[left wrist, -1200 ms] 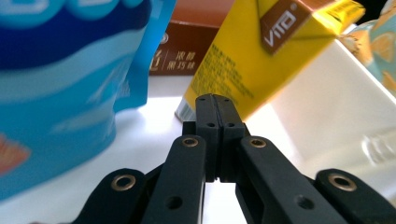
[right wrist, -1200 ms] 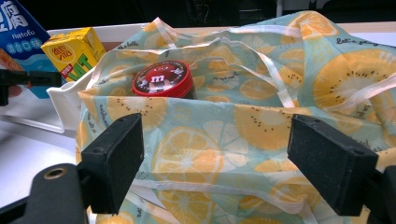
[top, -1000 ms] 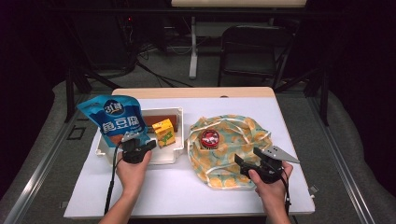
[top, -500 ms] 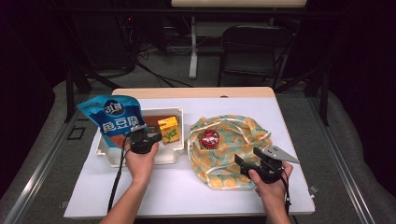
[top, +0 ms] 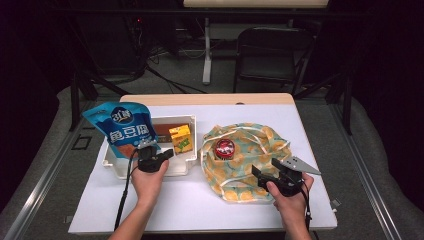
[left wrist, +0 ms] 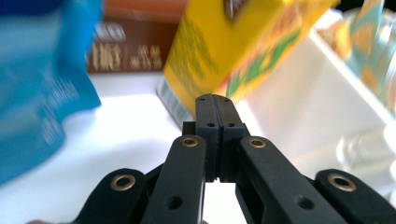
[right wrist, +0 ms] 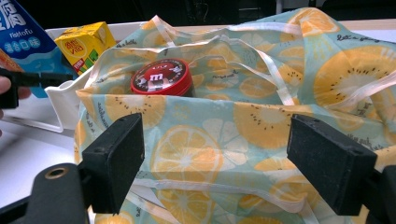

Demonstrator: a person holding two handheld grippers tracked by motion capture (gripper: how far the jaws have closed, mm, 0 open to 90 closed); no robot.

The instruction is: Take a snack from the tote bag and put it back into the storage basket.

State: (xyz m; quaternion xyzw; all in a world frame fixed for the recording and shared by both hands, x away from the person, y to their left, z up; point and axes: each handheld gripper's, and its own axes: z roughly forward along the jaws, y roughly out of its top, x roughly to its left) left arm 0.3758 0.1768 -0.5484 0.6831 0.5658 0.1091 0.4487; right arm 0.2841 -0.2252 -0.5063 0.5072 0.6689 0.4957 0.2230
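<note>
A person is working 2 handheld grippers over a white-topped table (top: 200,210). The left gripper (top: 162,154) is hanging over the front wall of a white tray (top: 115,167) near the table's left edge, its jaws pressed together on nothing and pointing at a yellow carton (top: 180,138) that is standing inside the tray toward its right end. In the left gripper view, the closed jaw tips are sitting just in front of the carton's lower edge, apart from it, while the carton is leaning slightly. A blue pouch (top: 125,128) is rising from the tray's left end, and a brown box (top: 164,132) is lying along the tray's back wall behind the carton.

The right gripper (top: 267,174) is resting at the front edge of a fruit-print bag (top: 250,150) that is spreading across the table's right half, just beside the tray. Its jaws are standing wide apart, with the bag's near fabric lying between them in the right gripper view; whether the pads are touching it cannot be told. A red-lidded tin (top: 225,148) is sitting upright in the bag's open mouth, toward the bag's left side.
</note>
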